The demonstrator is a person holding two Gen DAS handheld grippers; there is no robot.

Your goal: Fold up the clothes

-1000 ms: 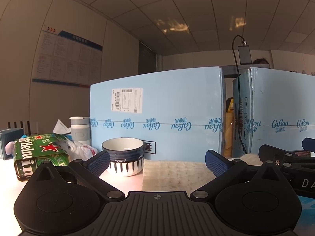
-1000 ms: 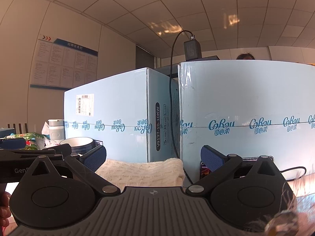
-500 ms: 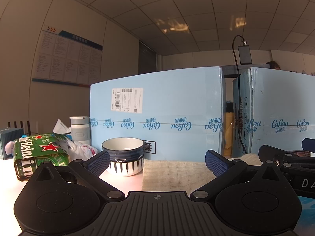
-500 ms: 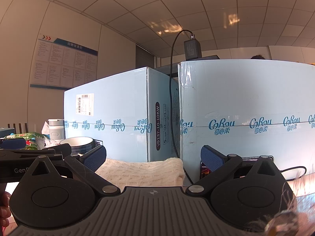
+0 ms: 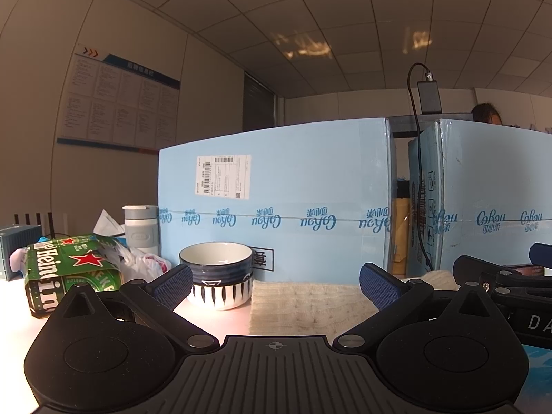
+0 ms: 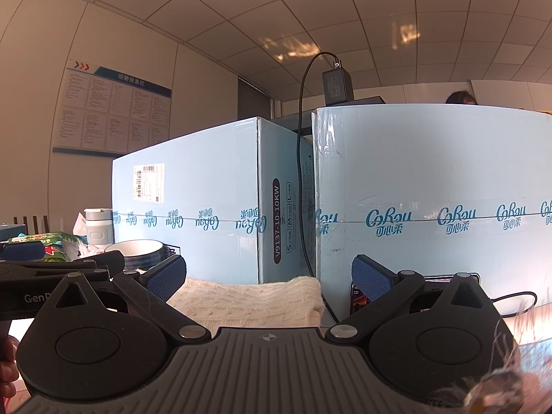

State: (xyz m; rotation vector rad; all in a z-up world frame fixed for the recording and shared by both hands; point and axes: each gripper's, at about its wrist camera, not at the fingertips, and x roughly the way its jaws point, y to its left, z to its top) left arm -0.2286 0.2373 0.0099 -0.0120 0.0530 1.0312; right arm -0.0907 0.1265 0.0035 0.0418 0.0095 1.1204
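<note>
I hold both tools spread and empty: left tool (image 5: 274, 284), right tool (image 6: 269, 276). Nothing has shifted over the last second. The cream knit garment (image 6: 248, 298) lies folded at lower centre on the worktop (image 5: 214, 321), so folding looks finished.

Two light blue cartons (image 5: 276, 203) (image 6: 434, 193) stand side by side. A striped bowl (image 5: 216, 274) sits before the left carton. A green beer box (image 5: 69, 269) lies left, near a grey-lidded tumbler (image 5: 140, 229). A black adapter (image 6: 337, 86) rests atop, cable hanging between.
</note>
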